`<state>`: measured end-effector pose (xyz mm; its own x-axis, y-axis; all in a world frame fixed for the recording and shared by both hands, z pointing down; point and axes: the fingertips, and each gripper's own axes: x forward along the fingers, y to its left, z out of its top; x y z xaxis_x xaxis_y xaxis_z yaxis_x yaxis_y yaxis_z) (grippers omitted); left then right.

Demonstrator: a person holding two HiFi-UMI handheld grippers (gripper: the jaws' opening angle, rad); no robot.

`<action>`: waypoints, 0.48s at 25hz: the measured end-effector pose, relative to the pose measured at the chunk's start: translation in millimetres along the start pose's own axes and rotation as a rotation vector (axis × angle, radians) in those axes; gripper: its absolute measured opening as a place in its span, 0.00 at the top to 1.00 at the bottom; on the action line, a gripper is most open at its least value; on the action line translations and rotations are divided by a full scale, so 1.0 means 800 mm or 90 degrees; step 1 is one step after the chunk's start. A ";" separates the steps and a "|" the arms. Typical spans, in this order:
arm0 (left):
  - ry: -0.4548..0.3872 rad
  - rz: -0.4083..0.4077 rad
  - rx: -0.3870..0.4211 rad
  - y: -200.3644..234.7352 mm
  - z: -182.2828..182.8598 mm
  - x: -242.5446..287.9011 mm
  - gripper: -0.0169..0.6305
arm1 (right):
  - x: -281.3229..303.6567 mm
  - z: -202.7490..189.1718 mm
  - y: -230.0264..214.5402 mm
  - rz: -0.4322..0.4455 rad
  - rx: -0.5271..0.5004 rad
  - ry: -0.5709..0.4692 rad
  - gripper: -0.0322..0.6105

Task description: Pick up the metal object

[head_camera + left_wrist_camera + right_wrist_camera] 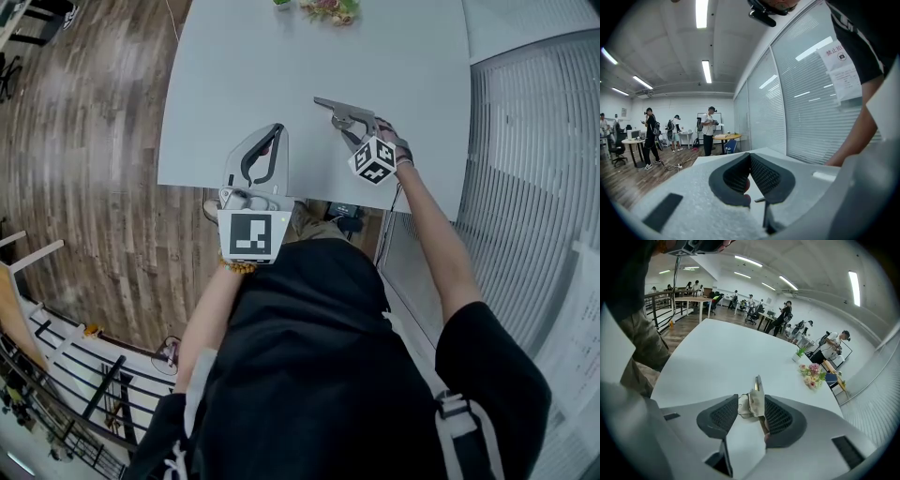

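- Step in hand: grasping. The right gripper [751, 399] holds its jaws wide around the metal object [757, 389], which lies on the tabletop [717, 357]; the pads apparently do not press it.
- The left gripper [749, 157] has its jaws together and empty.
- Next move: close the right jaws, then lift.

In the head view the top edge cuts off the flowers [330, 9] at the desk's [244, 84] far edge. The right gripper's [751, 401] jaws hide the metal thing's [756, 393] near end.

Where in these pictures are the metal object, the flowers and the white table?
metal object [756, 397]: right gripper view, its broad shiny part.
flowers [809, 375]: right gripper view, the pink blooms.
white table [717, 352]: right gripper view, bare top.
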<state>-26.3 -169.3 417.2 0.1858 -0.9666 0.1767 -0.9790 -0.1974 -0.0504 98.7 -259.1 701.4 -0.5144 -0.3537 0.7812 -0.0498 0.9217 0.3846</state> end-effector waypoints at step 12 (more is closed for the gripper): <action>0.012 0.020 -0.005 0.014 -0.010 -0.005 0.97 | 0.045 -0.009 -0.001 0.020 0.031 0.052 0.66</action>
<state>-38.6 -166.3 423.5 0.1530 -0.9690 0.1941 -0.9851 -0.1651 -0.0478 86.2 -273.4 732.5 -0.4452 -0.3351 0.8304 -0.0771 0.9383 0.3372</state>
